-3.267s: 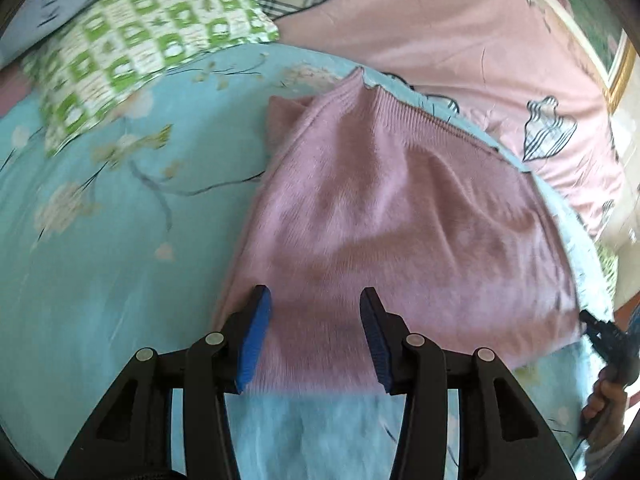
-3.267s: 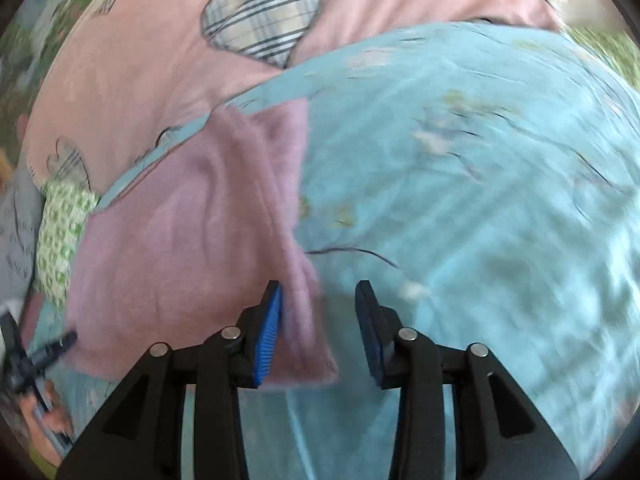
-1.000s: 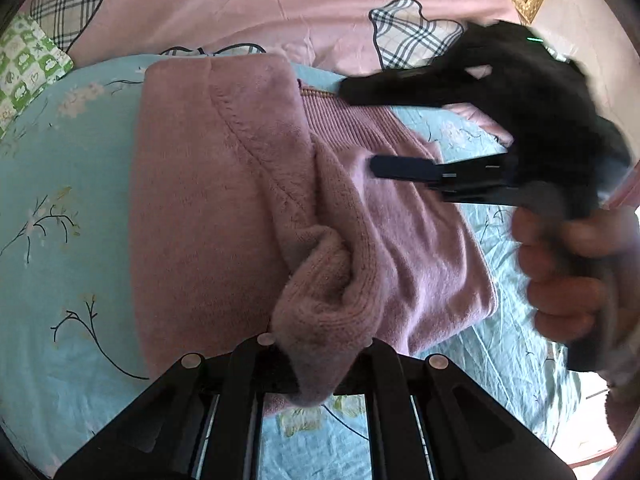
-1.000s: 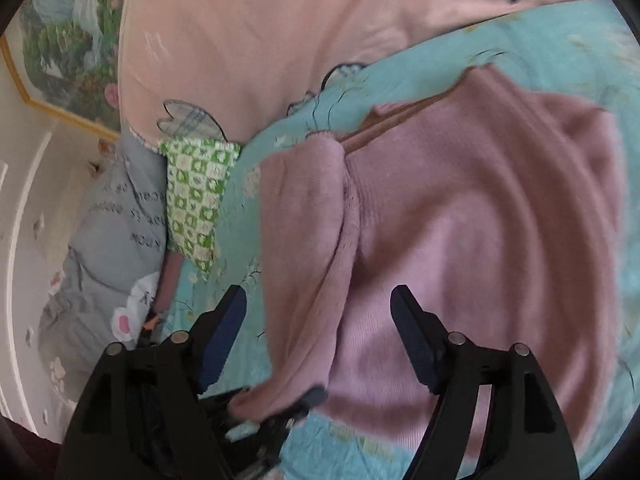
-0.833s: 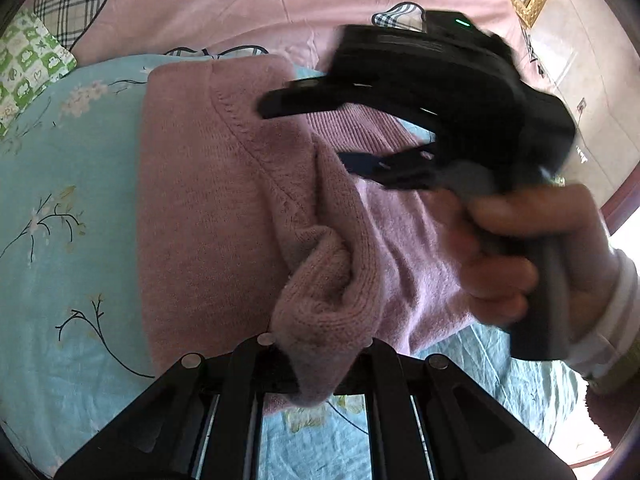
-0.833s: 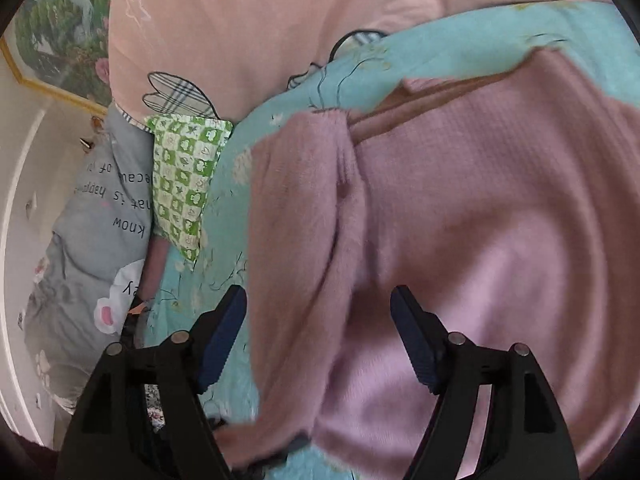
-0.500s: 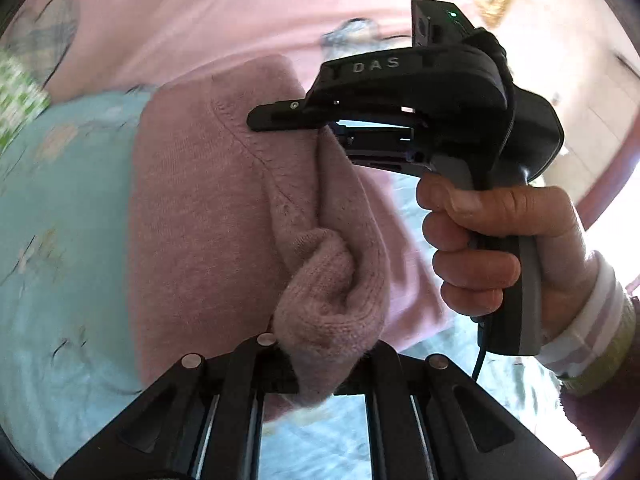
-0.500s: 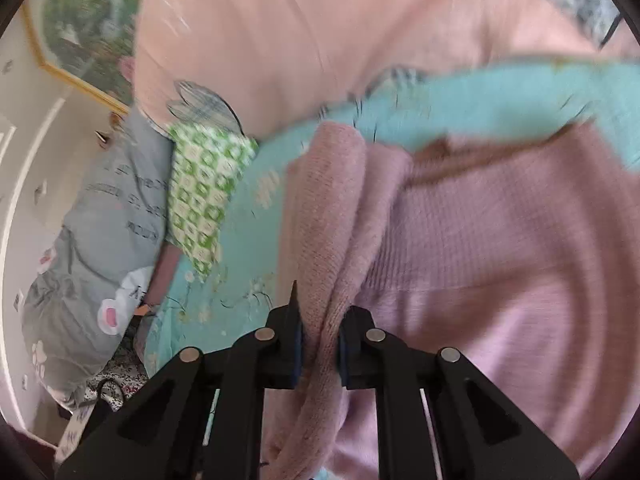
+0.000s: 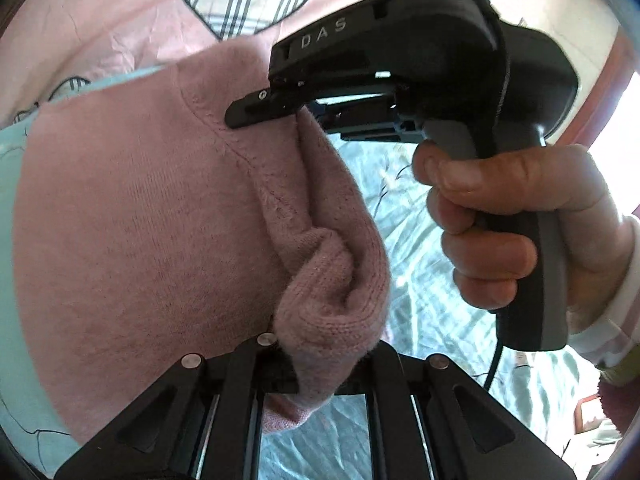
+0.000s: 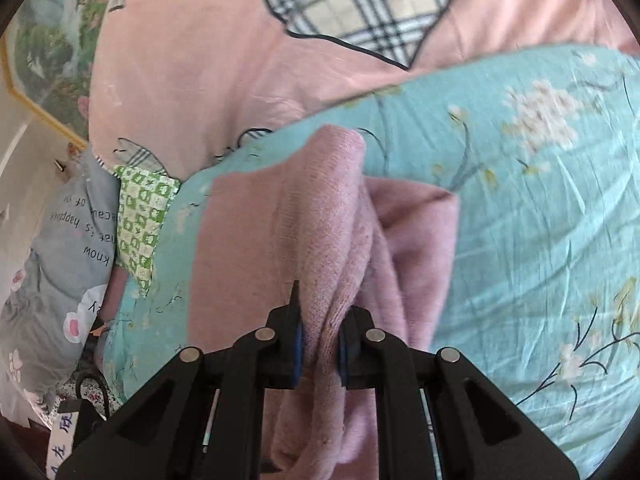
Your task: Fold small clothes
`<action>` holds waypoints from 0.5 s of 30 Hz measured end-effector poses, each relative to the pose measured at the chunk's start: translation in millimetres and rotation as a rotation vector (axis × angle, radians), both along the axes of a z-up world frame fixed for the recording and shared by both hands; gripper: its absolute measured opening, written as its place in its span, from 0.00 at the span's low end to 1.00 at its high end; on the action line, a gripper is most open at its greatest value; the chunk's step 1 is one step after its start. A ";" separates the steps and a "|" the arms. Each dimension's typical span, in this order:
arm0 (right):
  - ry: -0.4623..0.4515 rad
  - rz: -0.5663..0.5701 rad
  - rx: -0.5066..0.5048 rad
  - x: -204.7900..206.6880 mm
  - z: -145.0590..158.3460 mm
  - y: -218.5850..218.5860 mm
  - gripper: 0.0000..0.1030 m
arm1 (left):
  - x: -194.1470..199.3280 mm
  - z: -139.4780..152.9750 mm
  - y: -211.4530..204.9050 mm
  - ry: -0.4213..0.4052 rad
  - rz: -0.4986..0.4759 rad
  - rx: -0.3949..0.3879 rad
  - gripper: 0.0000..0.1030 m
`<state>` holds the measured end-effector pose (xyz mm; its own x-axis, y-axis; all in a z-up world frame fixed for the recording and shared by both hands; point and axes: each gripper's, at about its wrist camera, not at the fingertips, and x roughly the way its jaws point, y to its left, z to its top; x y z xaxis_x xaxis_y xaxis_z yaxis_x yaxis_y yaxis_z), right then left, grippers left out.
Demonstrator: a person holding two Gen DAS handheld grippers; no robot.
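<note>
Moved since earlier: right gripper point(image 10: 320, 346), which hovered with its jaws wide apart over the pink sweater point(image 9: 140, 220), has just closed them on a raised ridge of knit along the sweater's folded edge; both grippers have carried that edge sideways, so bare turquoise sheet point(image 10: 540, 220) now shows where sweater lay.
Left gripper point(image 9: 316, 364): jaws together, clamped on a bunched cuff-like lump of the sweater, as before; it anchors the near end of the fold line.
Right gripper hold: pinches the same edge farther along, so the two grips likely stretch one straight line between them and the flap travels as a single piece.
Right hand point(image 9: 516, 224): wraps the gripper's handle, seen close in the left wrist view.
Sweater position: most of it lies flat on the sheet, one side lifted and doubled over toward the middle.
Step in hand: probably laying a side panel over the body.
Bedding: pink quilt point(image 10: 208, 60) and green checked pillow point(image 10: 142, 216) sit beyond, clear of the work.
</note>
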<state>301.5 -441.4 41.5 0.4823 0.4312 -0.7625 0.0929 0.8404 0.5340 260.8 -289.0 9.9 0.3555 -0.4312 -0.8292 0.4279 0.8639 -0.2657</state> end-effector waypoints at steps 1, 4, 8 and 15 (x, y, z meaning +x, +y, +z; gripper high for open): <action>0.005 0.009 -0.008 1.0 -4.2 0.5 0.14 | -1.4 -0.6 -3.9 0.006 0.001 0.004 0.06; 0.034 0.009 -0.029 4.5 -17.0 4.7 0.18 | 4.7 -6.7 -3.7 0.029 0.004 0.016 0.11; 0.035 -0.063 0.002 -4.1 -19.0 -7.1 0.22 | 3.3 -3.4 3.8 0.052 -0.020 0.027 0.25; -0.041 -0.143 -0.035 -56.2 20.7 -14.6 0.23 | -37.7 11.3 74.6 0.044 0.035 0.096 0.35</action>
<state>245.3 -456.0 62.2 0.5675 0.3300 -0.7543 0.1914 0.8382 0.5107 223.0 -214.4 21.2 0.3313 -0.3369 -0.8813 0.3867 0.9005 -0.1988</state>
